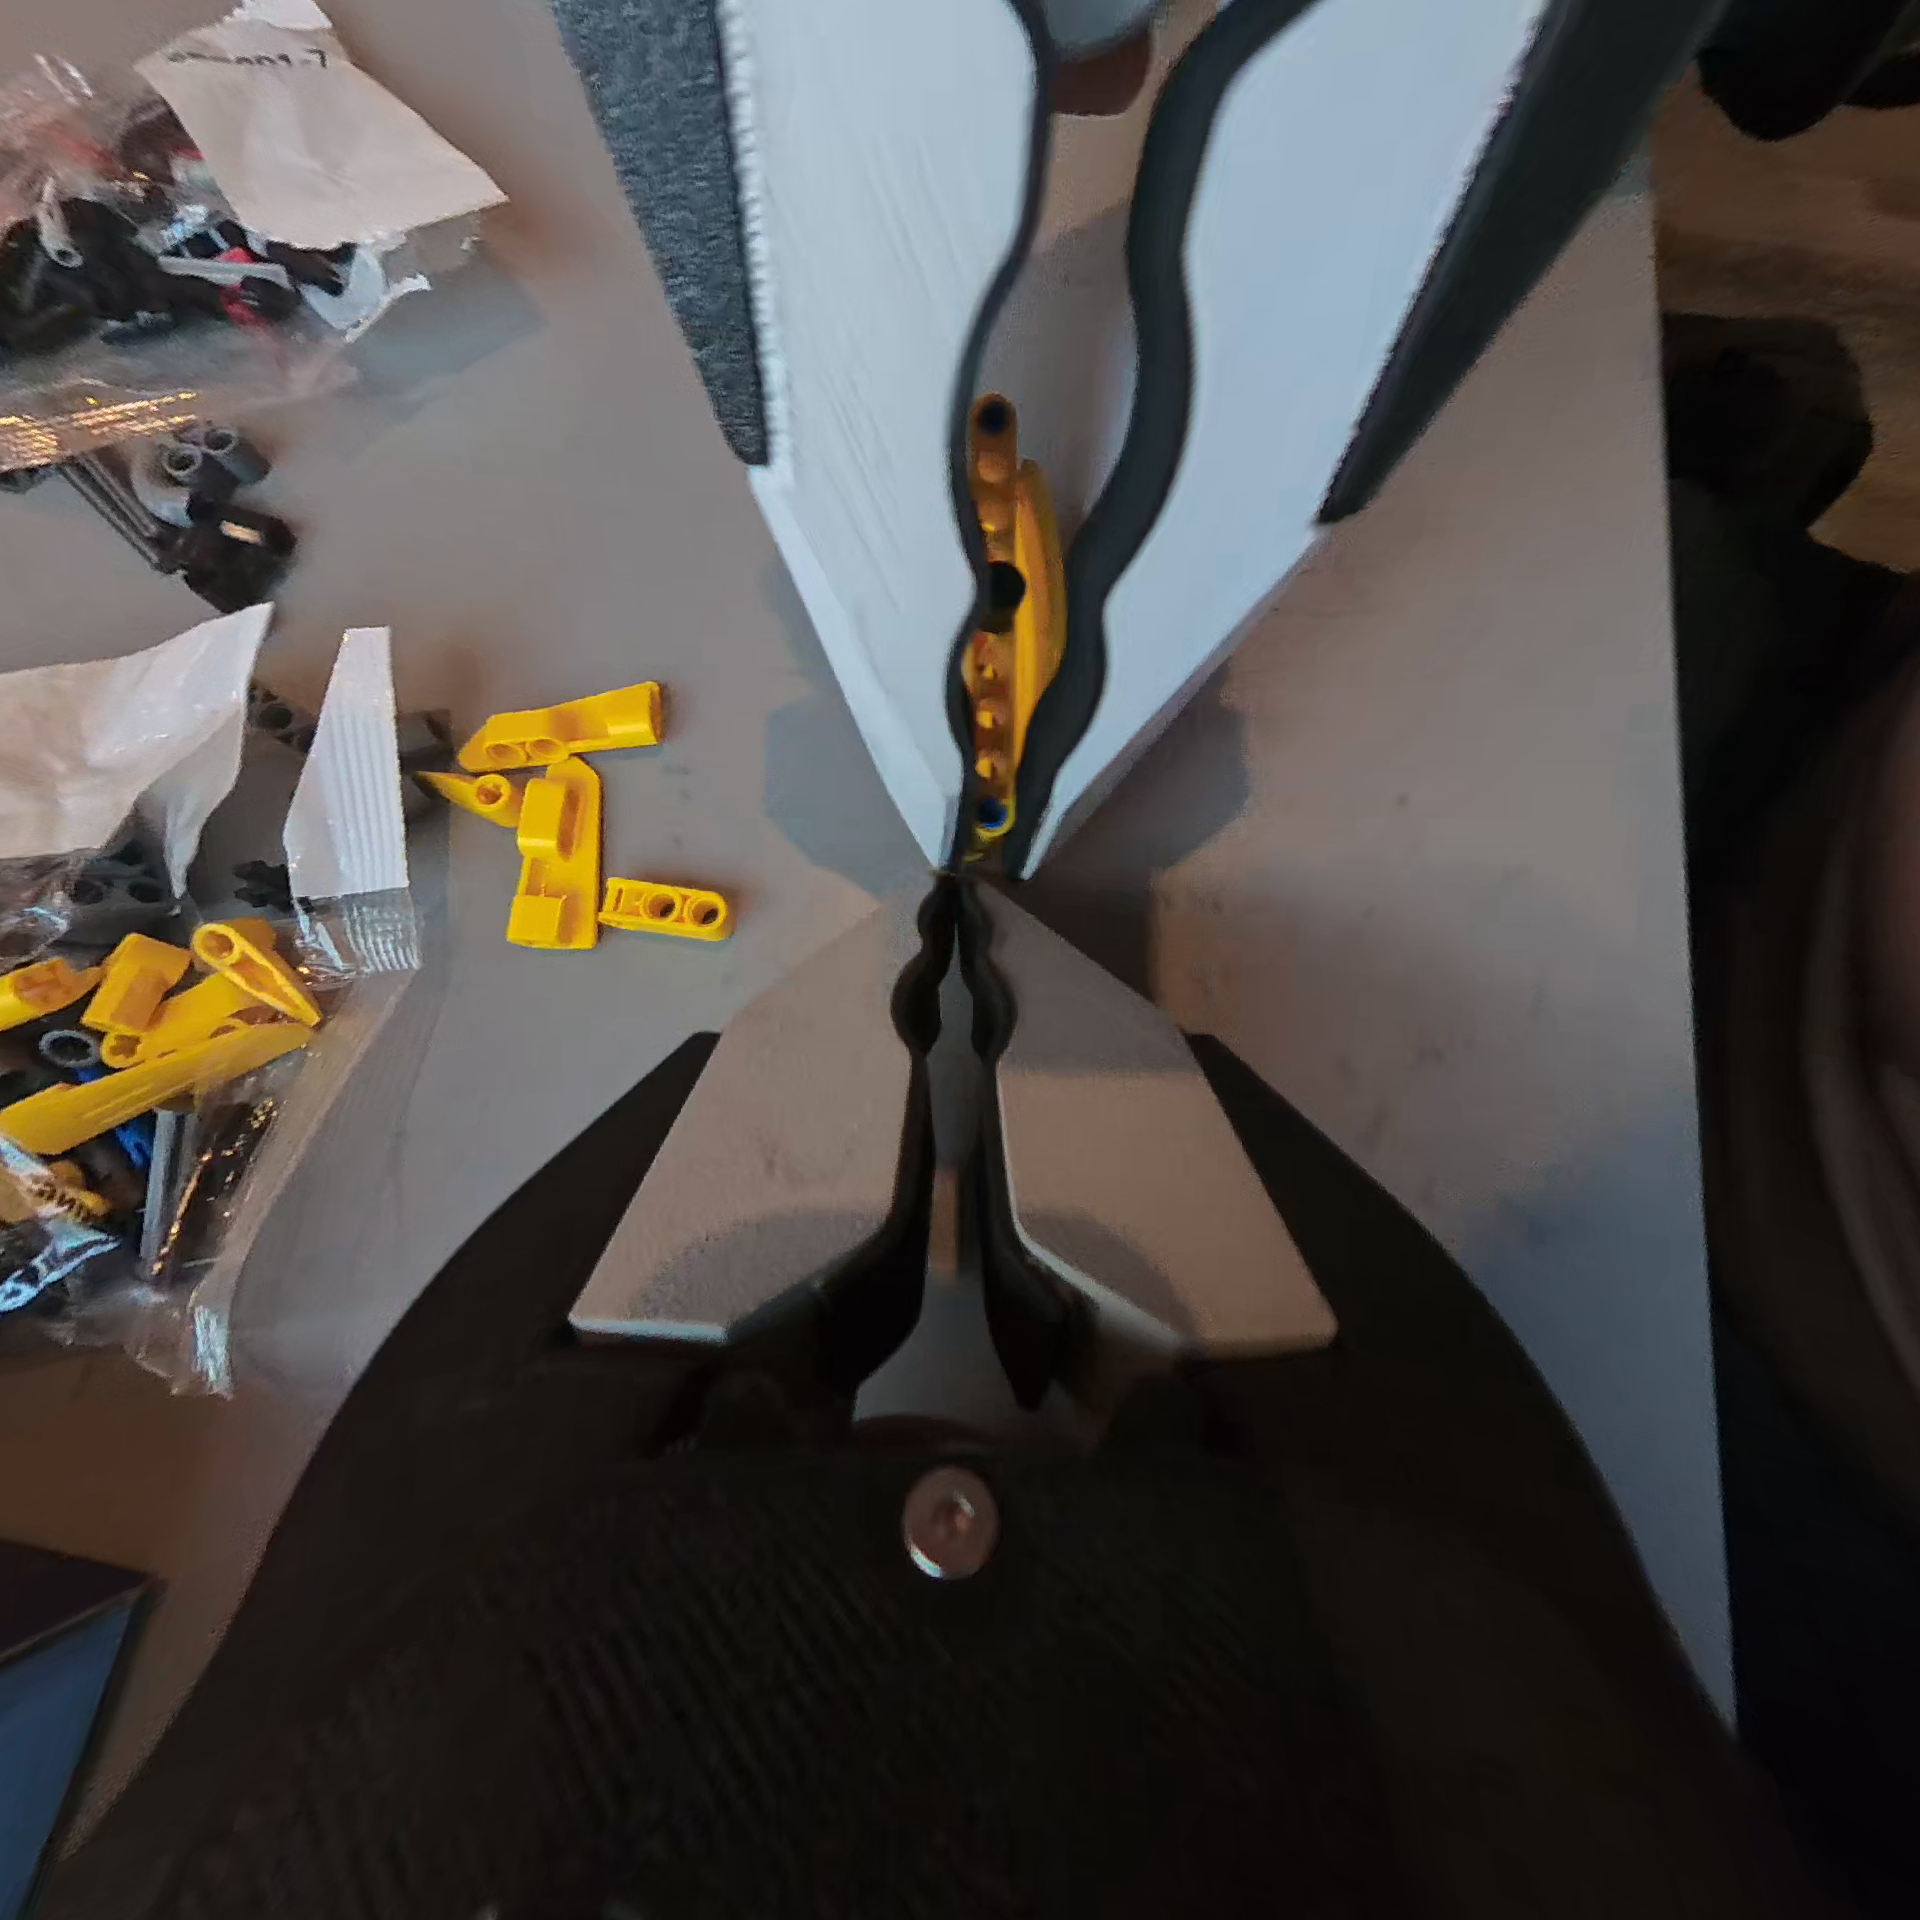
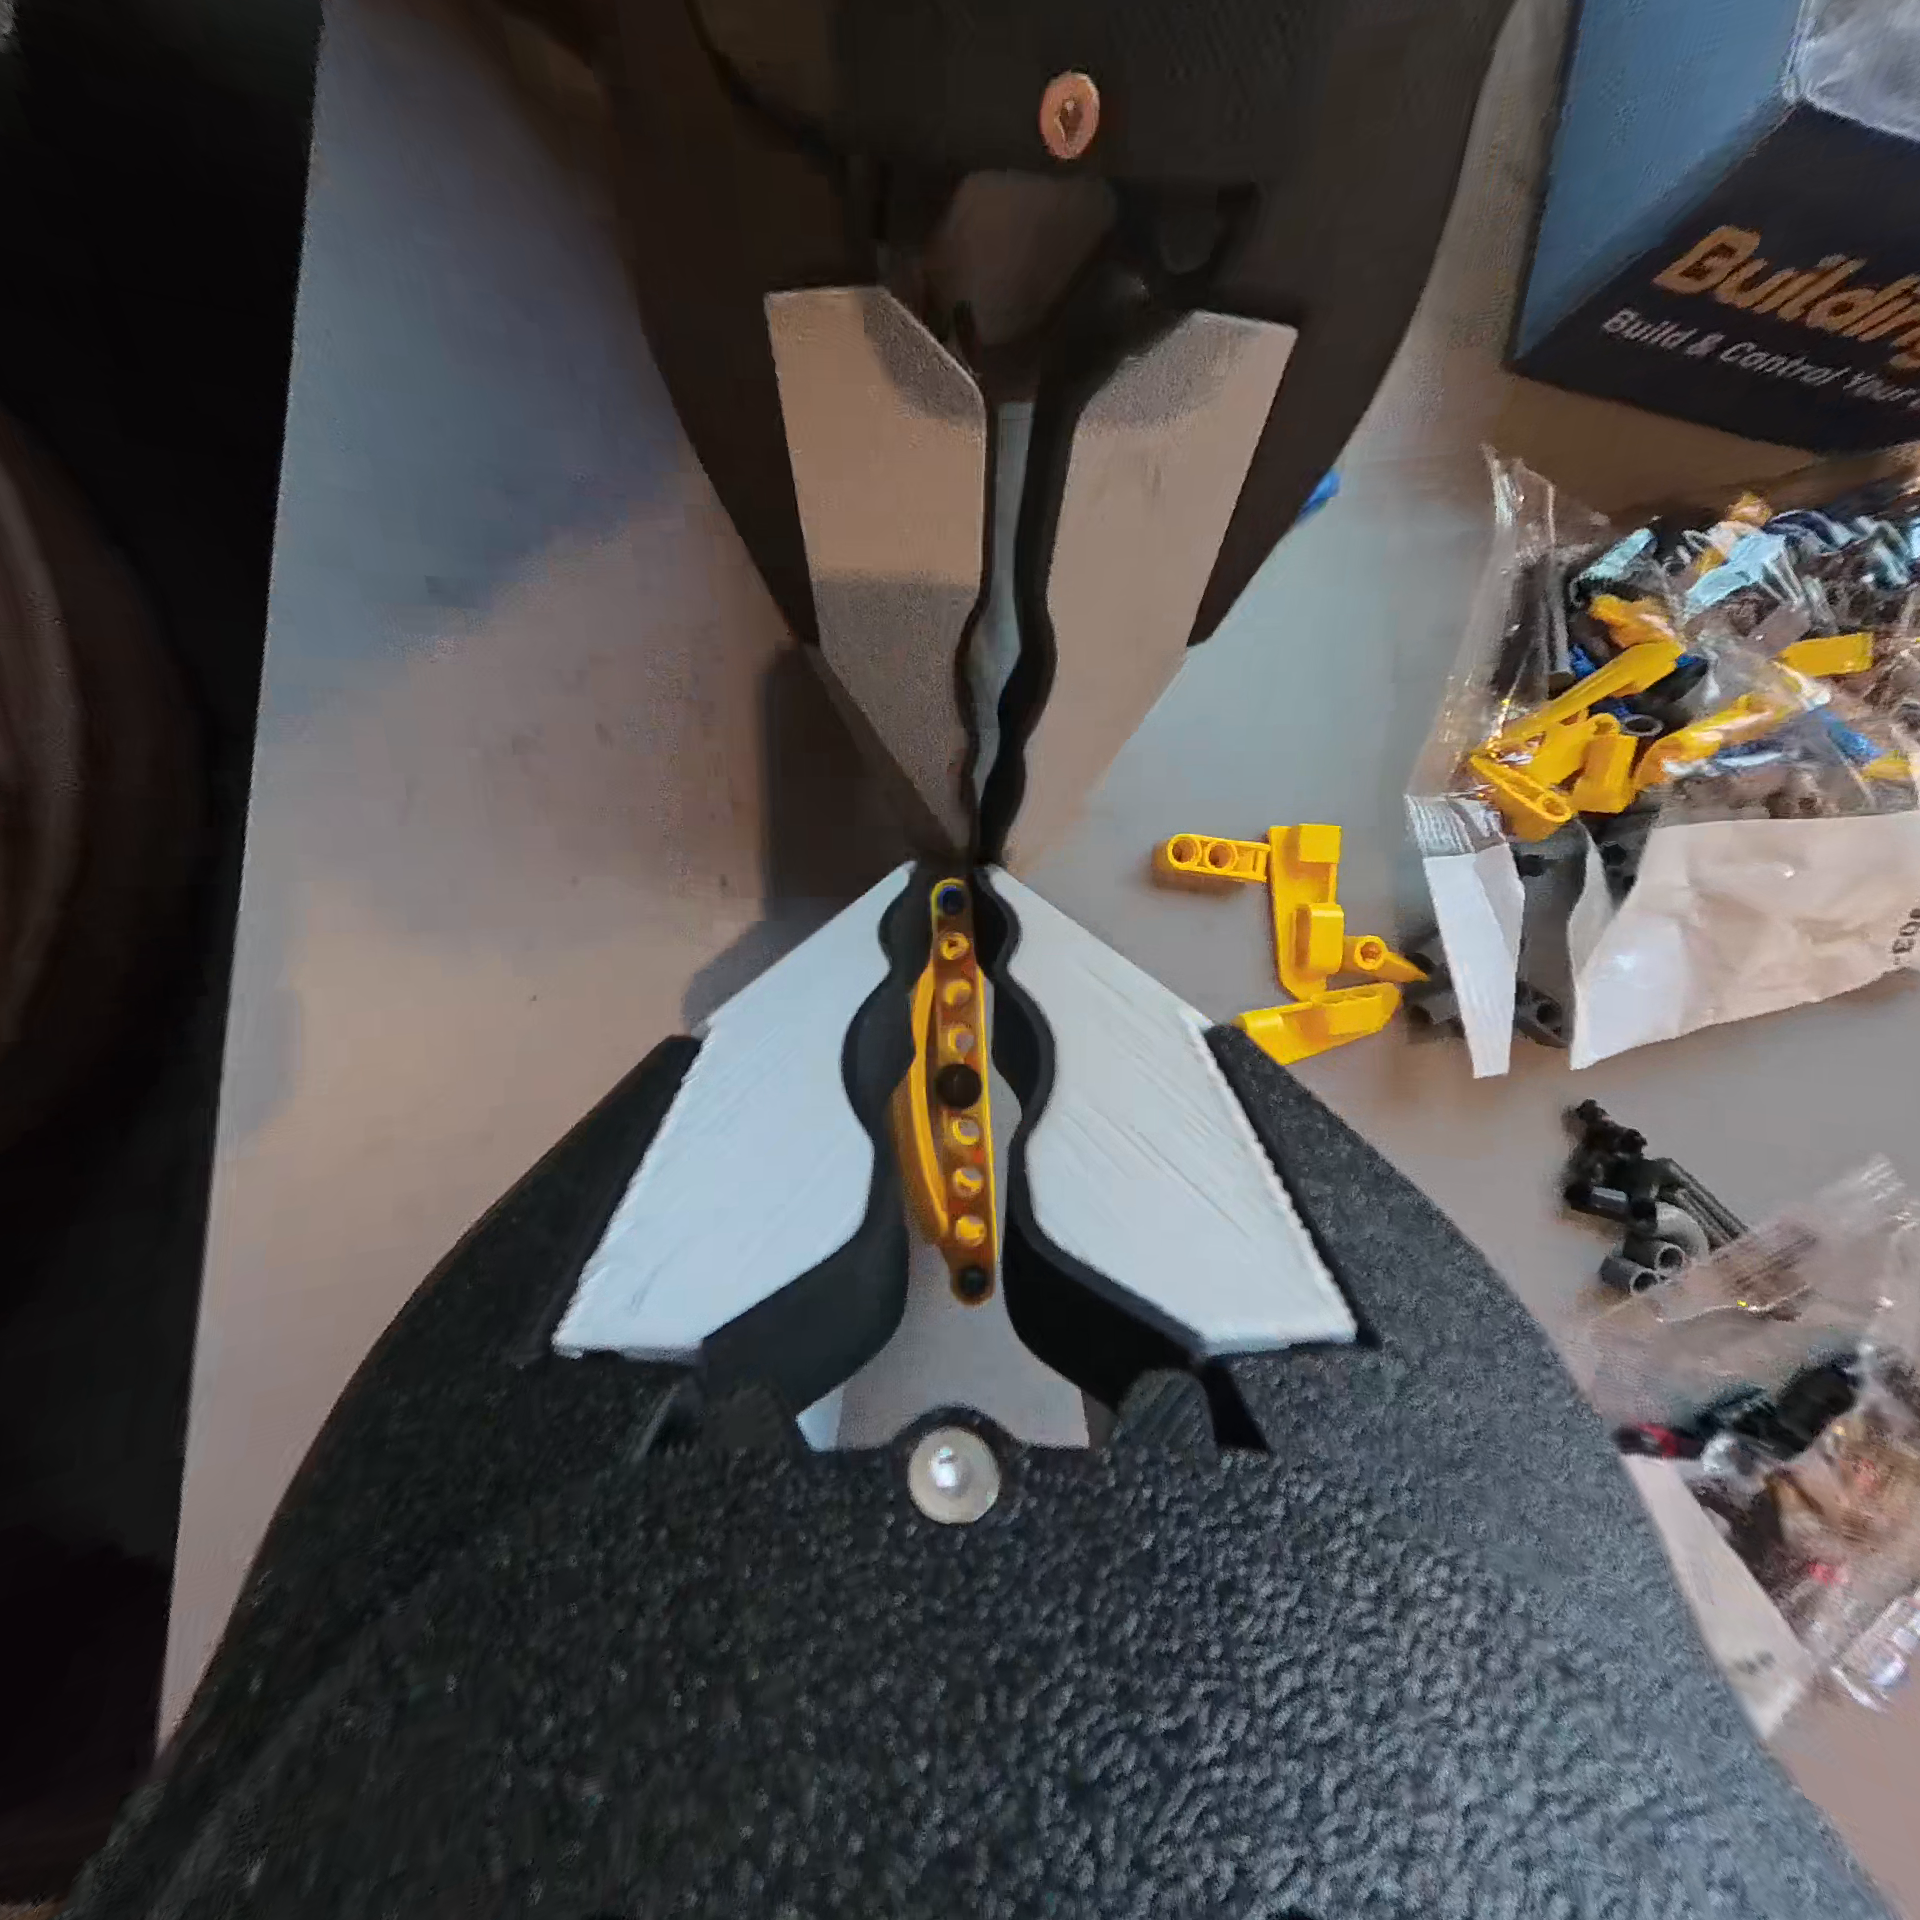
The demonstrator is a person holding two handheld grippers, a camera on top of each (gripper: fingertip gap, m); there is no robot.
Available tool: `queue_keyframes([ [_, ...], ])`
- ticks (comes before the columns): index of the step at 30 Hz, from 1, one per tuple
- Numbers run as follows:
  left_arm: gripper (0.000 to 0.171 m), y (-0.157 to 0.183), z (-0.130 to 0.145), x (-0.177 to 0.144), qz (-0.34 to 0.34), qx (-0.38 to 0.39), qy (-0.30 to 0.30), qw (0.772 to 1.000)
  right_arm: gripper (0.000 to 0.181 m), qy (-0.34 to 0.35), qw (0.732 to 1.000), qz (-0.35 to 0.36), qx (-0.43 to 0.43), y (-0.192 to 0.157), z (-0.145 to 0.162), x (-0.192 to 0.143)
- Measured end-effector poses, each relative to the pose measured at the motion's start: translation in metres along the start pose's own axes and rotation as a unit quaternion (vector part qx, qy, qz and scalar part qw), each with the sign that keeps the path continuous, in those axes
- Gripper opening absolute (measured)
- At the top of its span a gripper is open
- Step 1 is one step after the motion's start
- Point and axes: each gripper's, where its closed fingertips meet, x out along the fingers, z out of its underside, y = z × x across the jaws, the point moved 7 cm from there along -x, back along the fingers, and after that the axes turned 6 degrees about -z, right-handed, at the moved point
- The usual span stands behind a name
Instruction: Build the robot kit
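Yellow plastic, a long perforated beam [image 2: 958,1091] with a curved panel pinned alongside, sits clamped between the white ribbed, black-lined fingers of the right gripper [image 2: 966,883]. Tip to tip against it, the left gripper [image 1: 951,883] has its grey fingers pressed together on nothing visible. Loose yellow angled pieces [image 1: 571,810] lie on the smooth grey bench [image 1: 1403,935] near crinkled clear bags of parts [image 1: 135,1091]. Only the right wrist view shows a blue cardboard box [image 2: 1714,239].

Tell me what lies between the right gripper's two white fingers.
A yellow holed beam with a black pin in it stands lengthwise between the right gripper's fingers, clearest in the right wrist view.
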Motion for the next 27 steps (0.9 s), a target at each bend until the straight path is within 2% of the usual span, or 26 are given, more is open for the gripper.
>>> queue_keyframes([
  [3,0.0,-0.002,0.003,-0.002,0.015,-0.023,-0.001,1.0,0.007,0.019,0.998,-0.035,0.046,0.011,0.003,-0.001],
  [10,0.006,-0.008,0.003,-0.008,-0.018,-0.042,0.017,0.999,0.007,0.09,0.98,-0.083,0.155,0.03,0.016,-0.004],
  [13,0.023,-0.012,0.003,-0.009,-0.028,-0.056,0.021,0.998,0.007,0.103,0.981,-0.069,0.153,0.028,0.018,-0.005],
  [20,0.025,-0.006,0.004,-0.005,-0.03,-0.022,0.004,0.999,0.007,0.142,0.981,0.006,0.13,0.014,0.032,-0.017],
  [24,0.031,-0.006,-0.001,-0.006,-0.03,-0.023,0.025,0.999,0.007,0.25,0.958,0.017,0.143,0.011,0.021,-0.041],
  [27,0.035,-0.005,-0.019,-0.016,0.004,-0.063,0.127,0.99,0.007,0.371,0.919,0.008,0.134,0.011,0.009,-0.061],
])
